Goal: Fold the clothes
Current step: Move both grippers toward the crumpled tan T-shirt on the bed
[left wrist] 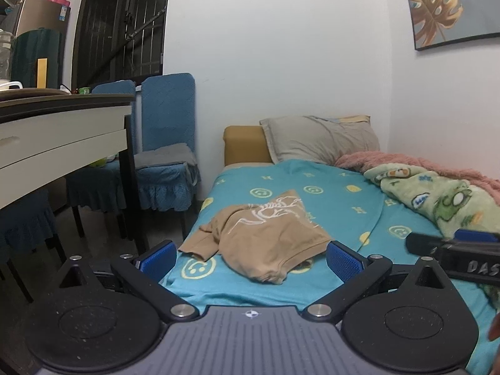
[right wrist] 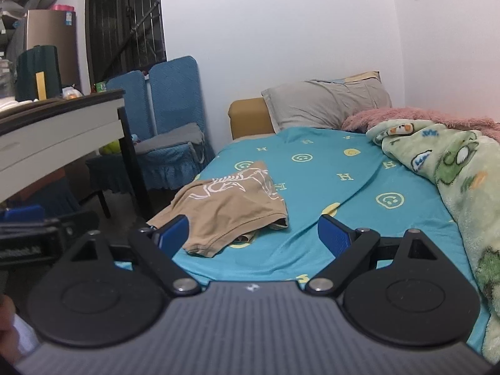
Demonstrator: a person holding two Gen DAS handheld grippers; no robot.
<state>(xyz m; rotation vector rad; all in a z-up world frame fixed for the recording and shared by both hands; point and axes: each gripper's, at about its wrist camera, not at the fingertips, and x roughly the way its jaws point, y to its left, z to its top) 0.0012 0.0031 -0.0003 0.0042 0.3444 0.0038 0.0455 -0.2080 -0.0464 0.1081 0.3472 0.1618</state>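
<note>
A tan T-shirt (left wrist: 265,234) with a white line print lies crumpled on the turquoise smiley bedsheet (left wrist: 328,193), near the bed's left edge. It also shows in the right wrist view (right wrist: 231,209). My left gripper (left wrist: 250,257) is open and empty, held just short of the shirt's near hem. My right gripper (right wrist: 253,234) is open and empty, its left finger beside the shirt's near corner. The right gripper shows at the right edge of the left wrist view (left wrist: 453,250); the left gripper shows blurred at the left edge of the right wrist view (right wrist: 37,234).
A green cartoon blanket (right wrist: 453,168) and pink blanket (right wrist: 406,115) lie along the bed's right side. A grey pillow (left wrist: 318,139) rests at the head. Blue-covered chairs (left wrist: 162,156) and a white desk (left wrist: 62,131) stand left of the bed.
</note>
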